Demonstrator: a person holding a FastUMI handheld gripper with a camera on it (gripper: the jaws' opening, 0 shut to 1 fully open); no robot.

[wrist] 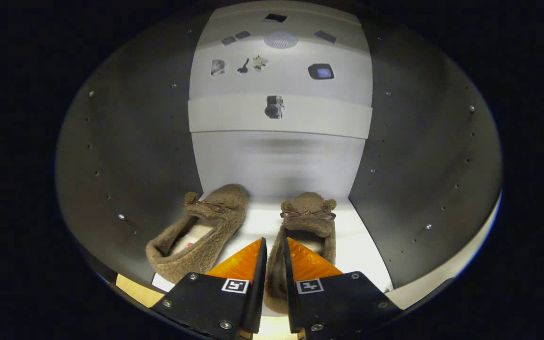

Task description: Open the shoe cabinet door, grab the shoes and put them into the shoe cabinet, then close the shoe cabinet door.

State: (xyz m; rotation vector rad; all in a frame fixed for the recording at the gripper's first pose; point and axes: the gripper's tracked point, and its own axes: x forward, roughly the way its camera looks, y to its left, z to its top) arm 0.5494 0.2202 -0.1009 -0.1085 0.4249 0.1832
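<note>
Both slippers, one [279, 278] pinched by its fuzzy side wall between the tool's [274, 257] fingers and the other [201, 236] just left of them, looked like rough fleecy cloth with glossy ribbon bows, on a smooth matt cabinet floor [361, 245] between dark matt side panels [130, 141].

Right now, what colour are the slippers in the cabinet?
Brown, fuzzy, with small bows; the gripper view shows the left slipper best.
</note>
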